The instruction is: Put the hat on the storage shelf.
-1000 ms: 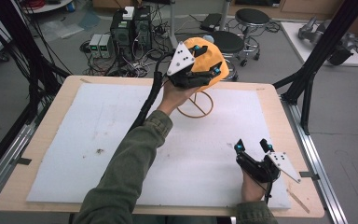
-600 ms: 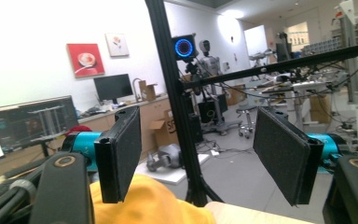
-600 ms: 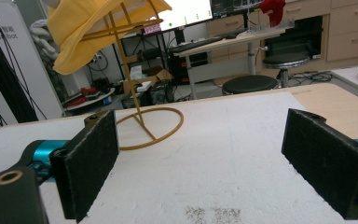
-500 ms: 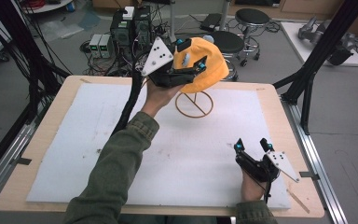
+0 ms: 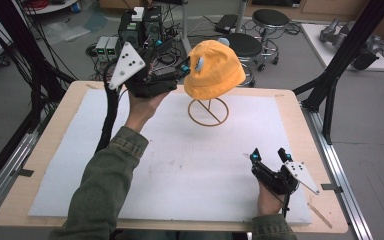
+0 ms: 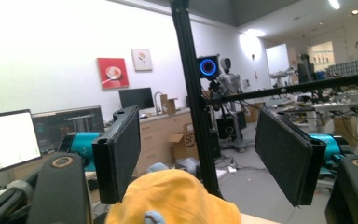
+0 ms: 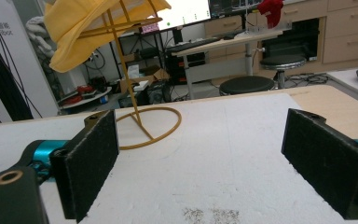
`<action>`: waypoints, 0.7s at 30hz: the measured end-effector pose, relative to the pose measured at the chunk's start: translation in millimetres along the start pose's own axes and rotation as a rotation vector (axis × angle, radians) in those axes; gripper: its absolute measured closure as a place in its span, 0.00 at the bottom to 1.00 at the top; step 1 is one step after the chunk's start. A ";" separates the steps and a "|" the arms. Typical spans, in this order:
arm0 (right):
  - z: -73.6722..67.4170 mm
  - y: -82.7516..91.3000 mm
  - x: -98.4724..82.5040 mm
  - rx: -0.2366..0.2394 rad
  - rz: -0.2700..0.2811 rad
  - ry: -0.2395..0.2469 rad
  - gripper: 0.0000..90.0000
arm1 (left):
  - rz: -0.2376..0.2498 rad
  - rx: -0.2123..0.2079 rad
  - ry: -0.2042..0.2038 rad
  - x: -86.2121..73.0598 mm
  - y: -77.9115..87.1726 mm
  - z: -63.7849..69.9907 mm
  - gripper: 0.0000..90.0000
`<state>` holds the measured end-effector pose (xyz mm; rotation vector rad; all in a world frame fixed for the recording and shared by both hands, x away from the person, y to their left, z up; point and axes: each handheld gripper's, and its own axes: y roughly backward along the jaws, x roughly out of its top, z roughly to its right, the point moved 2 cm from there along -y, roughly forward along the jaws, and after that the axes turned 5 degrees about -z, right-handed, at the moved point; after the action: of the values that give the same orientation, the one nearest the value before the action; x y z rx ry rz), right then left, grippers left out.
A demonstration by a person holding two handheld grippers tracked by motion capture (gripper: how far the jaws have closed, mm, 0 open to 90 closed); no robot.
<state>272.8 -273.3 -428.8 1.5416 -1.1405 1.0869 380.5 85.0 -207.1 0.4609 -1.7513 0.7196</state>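
Left tool now jaws apart, nothing between pads, pulled back just left of the yellow hat; half a second back was clamped at the hat's brim, a second back pressed right over the crown. Hat let go, sitting draped on the wire stand at the far middle of the desk, crown up, brim hanging a bit lopsided in the right gripper view. Reads as hat placed on stand, release done; likely just retreat left. Right tool parked near front right corner on the white mat, jaws wide, empty, unmoved across all three moments.
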 end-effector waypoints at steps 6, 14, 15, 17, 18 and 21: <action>0.0 0.1 -0.2 -0.001 0.002 0.010 0.11 | -0.025 0.053 -0.051 0.4 25.4 -9.0 0.34; -1.1 -0.7 -1.0 0.000 -0.006 0.005 0.11 | -0.026 0.118 -0.052 -4.8 60.4 -22.3 0.34; -1.1 -0.7 -1.0 0.000 -0.006 0.005 0.11 | -0.019 0.128 -0.048 -7.5 65.6 -24.2 0.34; -1.0 -1.0 -1.1 0.001 -0.006 0.004 0.11 | -0.016 0.155 -0.053 -12.0 73.4 -27.8 0.34; -1.7 -1.1 -1.4 0.003 -0.011 -0.006 0.11 | -0.017 0.167 -0.054 -14.6 77.4 -29.9 0.34; -1.5 -1.2 -2.0 0.005 -0.017 -0.010 0.11 | -0.013 0.185 -0.032 -23.8 87.8 -34.9 0.33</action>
<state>273.4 -271.3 -430.6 1.5593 -1.1305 1.0723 356.7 172.0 -244.0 0.6119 -1.7176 0.8730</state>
